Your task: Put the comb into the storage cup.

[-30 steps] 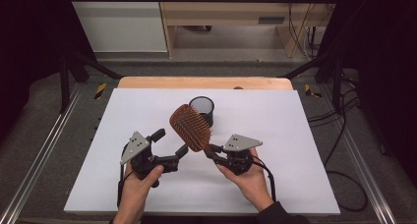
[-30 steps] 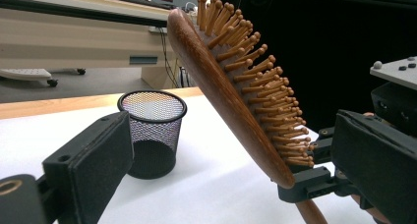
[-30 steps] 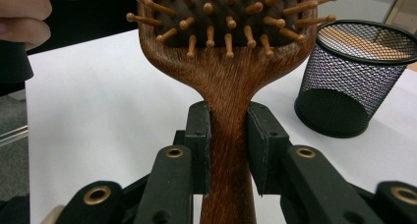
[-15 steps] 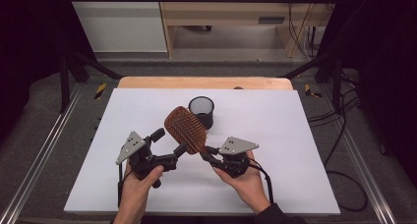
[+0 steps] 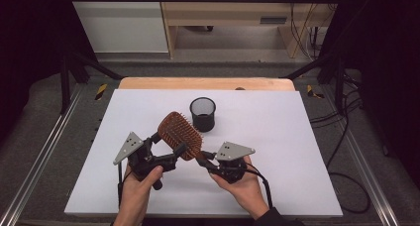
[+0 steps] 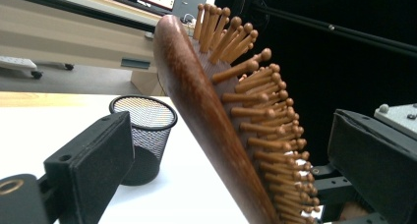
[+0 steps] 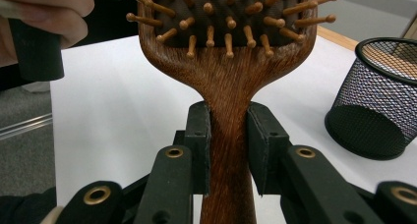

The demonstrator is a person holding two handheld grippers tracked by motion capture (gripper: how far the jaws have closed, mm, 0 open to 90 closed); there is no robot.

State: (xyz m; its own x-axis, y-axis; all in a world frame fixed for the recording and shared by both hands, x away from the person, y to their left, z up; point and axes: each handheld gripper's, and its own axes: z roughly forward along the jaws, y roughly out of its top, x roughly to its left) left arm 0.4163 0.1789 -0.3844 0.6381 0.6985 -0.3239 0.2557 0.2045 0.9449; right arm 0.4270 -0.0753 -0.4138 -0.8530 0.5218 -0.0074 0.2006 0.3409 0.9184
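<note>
Hairbrush (image 5: 180, 135) held in the air over the table (image 5: 297, 137), not yet in the mesh cup (image 5: 203, 114).

Right gripper (image 7: 228, 135) pinches the brush's wooden handle, one jaw pressed on either side just below the head. Left gripper (image 6: 231, 155) has its jaws spread wide, one on each side of the brush head with clear gaps, so it carries no load. The brush is tilted, bristles toward the right jaw in the left gripper view, and is raised off the white tabletop between the two hands. The cup stands upright and looks empty, just beyond the brush head. Judged status: pickup done. Left to do, likely: move the brush to the cup, lower it in and let go.
</note>
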